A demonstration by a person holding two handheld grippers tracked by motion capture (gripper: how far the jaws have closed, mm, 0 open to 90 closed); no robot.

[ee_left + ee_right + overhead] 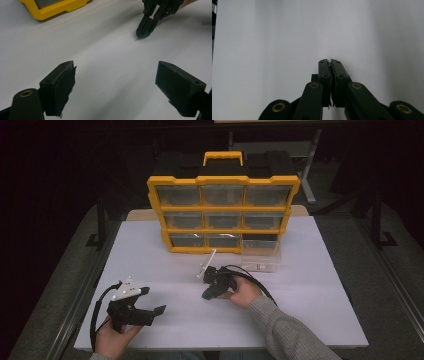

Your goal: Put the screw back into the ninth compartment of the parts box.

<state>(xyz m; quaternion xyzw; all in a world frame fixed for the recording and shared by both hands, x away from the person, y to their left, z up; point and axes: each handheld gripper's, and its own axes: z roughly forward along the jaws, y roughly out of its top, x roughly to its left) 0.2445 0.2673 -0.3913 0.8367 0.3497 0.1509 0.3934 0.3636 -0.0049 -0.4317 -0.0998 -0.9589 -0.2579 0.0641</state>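
Here, yellow organizer (223, 215) upright at far centre of white worktop (300, 295), left tool (155, 313) near left, jaws spread wide, right tool (206, 295) at centre, jaws shut empty, tips down at the worktop.

A white counter (150, 265) carries a yellow-and-black drawer cabinet (223, 207) standing at its far middle. Just in front of the cabinet's lower right corner lies a clear drawer (261, 255), pulled out onto the counter. A small white part (206, 265) lies near the drawer, toward the counter's middle.
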